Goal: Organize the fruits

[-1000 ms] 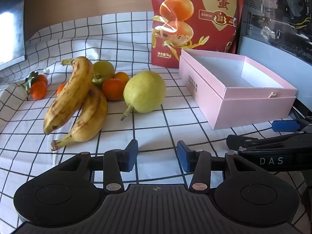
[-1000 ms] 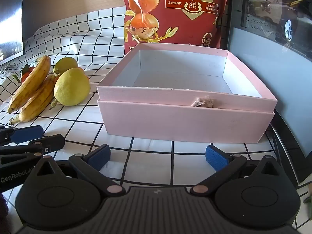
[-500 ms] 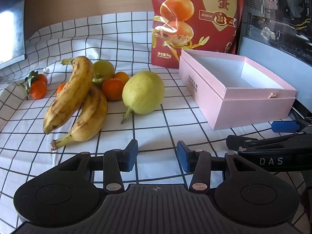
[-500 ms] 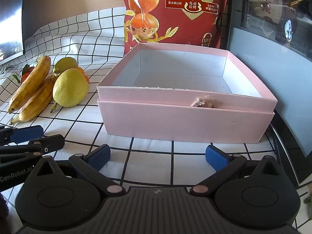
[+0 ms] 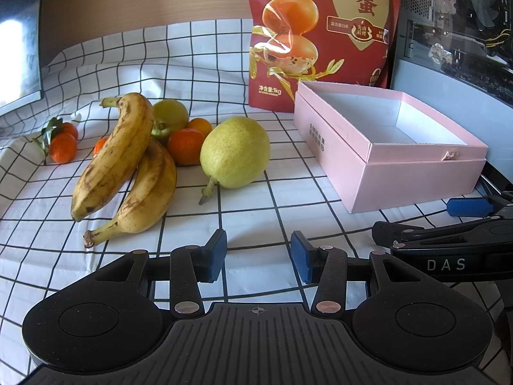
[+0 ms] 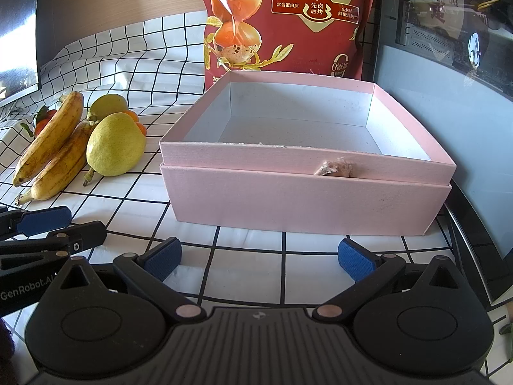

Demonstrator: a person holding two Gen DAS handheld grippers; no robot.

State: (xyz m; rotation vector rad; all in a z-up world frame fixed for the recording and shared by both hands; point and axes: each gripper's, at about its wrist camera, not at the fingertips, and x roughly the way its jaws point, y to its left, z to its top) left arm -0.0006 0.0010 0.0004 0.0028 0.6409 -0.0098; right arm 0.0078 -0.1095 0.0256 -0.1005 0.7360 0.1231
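Left gripper (image 5: 258, 253) fingers apart over checked bench cloth (image 5: 192, 64), right gripper (image 6: 259, 256) fingers wide apart, both empty, pear (image 5: 234, 152), bananas (image 5: 128, 160), tangerines (image 5: 185, 146) centre-left, pink box (image 6: 304, 199) centre-right, empty.

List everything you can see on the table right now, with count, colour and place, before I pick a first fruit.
Bananas: two, yellow with brown marks, left, one lying on the other.
Pear: one, yellow-green, centre, stem toward the camera.
Green fruit: one, behind the bananas.
Tangerines: at least five, orange, behind and left of the bananas.
Box: one, pink, open, empty, right.
Snack bag: one, red, upright behind the box.
Tablecloth: white, black grid.
Left gripper: open, empty.
Right gripper: open, empty, before the box.
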